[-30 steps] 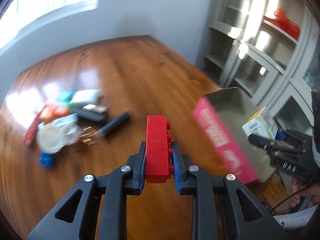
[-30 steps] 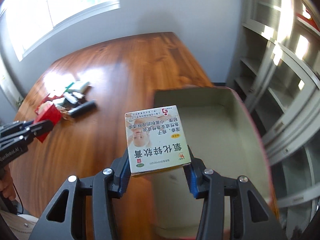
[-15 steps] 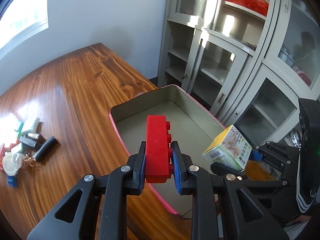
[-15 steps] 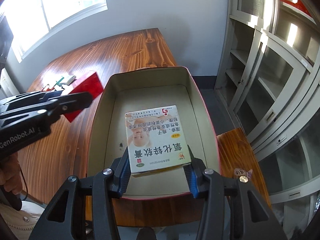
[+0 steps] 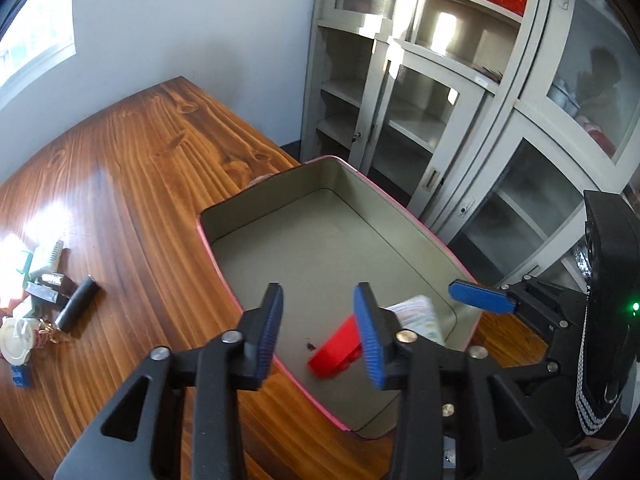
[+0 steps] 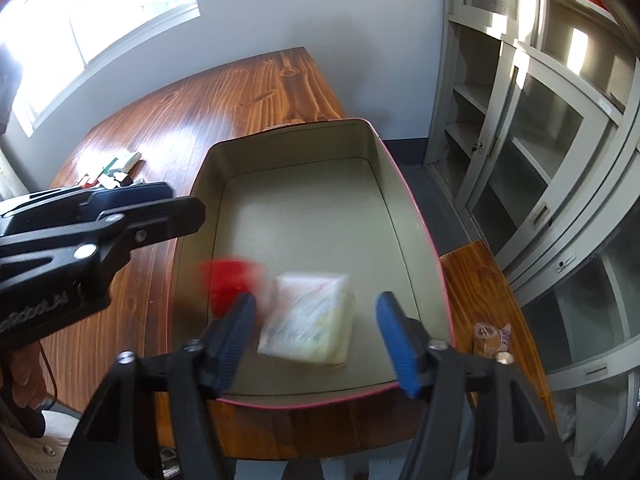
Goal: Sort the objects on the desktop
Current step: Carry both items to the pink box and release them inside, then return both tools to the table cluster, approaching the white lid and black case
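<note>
A pink-rimmed tin box (image 5: 224, 248) (image 6: 424, 220) stands at the table's right end. A red brick (image 5: 334, 346) (image 6: 228, 280) and a white medicine box (image 5: 420, 316) (image 6: 310, 320) are inside it near the front wall, both motion-blurred. My left gripper (image 5: 318, 328) is open and empty above the tin's front part. My right gripper (image 6: 316, 328) is open and empty above the medicine box. In the left wrist view one blue pad of the right gripper (image 5: 480, 300) shows at the right.
Several small items lie in a pile on the wooden table (image 5: 120, 168) at the left: a black cylinder (image 5: 78, 302), a white round lid (image 5: 16, 340), a blue brick (image 5: 20, 376). A small packet (image 6: 490, 336) lies right of the tin. Glass-door cabinets (image 5: 460, 100) stand behind.
Both grippers have opened. The red brick and the medicine box have dropped from them into the tin.
</note>
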